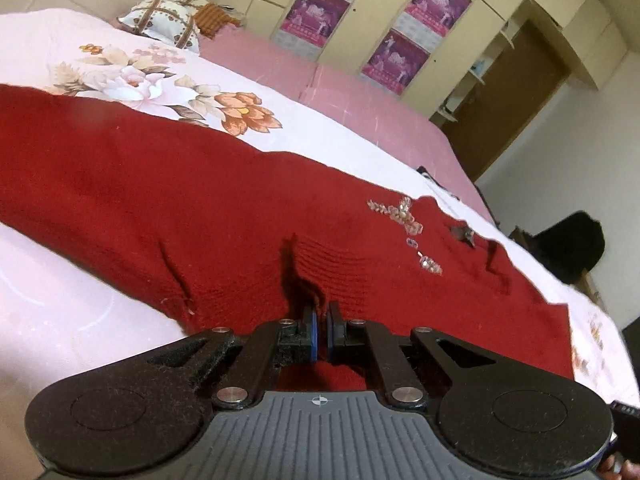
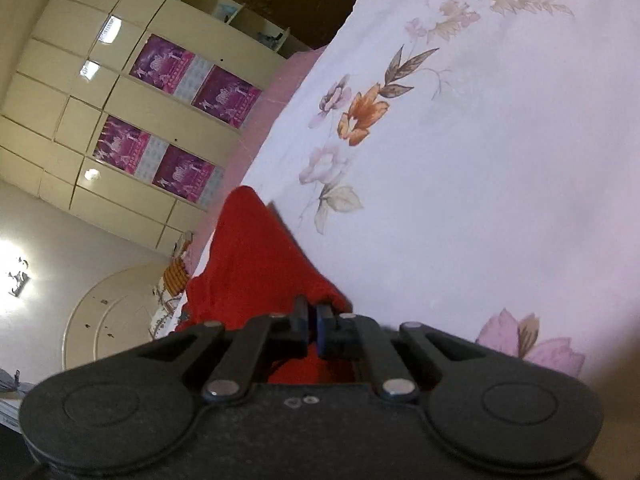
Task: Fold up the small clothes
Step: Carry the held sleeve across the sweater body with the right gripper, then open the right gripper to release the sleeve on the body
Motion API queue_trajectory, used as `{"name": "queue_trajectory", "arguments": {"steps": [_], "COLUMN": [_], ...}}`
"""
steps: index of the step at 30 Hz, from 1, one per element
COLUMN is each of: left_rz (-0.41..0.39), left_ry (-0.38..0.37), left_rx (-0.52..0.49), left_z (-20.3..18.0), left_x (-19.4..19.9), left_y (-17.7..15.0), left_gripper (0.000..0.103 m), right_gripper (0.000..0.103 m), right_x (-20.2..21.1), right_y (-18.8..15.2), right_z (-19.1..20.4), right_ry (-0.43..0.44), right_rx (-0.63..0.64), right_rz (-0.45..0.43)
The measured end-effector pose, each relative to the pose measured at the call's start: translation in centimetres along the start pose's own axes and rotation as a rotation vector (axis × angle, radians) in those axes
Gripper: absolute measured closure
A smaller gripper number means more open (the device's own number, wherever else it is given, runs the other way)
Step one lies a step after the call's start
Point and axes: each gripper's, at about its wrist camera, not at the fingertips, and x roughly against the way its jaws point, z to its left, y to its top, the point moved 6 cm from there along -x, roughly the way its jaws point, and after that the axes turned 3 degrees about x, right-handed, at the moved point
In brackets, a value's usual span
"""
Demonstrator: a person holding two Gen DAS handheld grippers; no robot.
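A dark red knitted sweater [image 1: 192,200] with a beaded bow on its chest [image 1: 400,216] lies spread across the floral bedsheet [image 1: 132,76]. My left gripper [image 1: 320,312] is shut on a pinched fold of the sweater's near edge, low on the bed. In the right wrist view my right gripper [image 2: 312,312] is shut on another part of the red sweater [image 2: 256,256], which rises in a lifted peak above the white floral sheet [image 2: 480,160].
A patterned pillow [image 1: 164,20] and an orange cloth [image 1: 214,18] lie at the head of the bed. A pink blanket [image 1: 340,88] covers the far side. Cream wardrobes with purple posters [image 1: 316,12] line the wall. A dark object [image 1: 568,248] stands past the bed's right edge.
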Motion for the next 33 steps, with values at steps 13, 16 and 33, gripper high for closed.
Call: {"name": "queue_trajectory", "arguments": {"steps": [13, 16, 33], "left_rz": [-0.154, -0.102, -0.071], "left_ry": [0.077, -0.01, 0.162], "left_rx": [-0.091, -0.188, -0.404], "left_z": [-0.8, -4.6, -5.8], "left_x": [4.2, 1.4, -3.3], "left_y": [2.8, 2.7, 0.5], "left_gripper": [0.048, 0.048, 0.048], "right_gripper": [0.069, 0.067, 0.073], "right_x": [3.7, -0.1, -6.1], "right_y": [2.3, 4.5, 5.4], "right_z": [4.0, 5.9, 7.4], "right_ry": [0.015, -0.022, -0.086], "right_rx": [0.364, 0.461, 0.637], "right_rz": [-0.04, -0.04, -0.028]}}
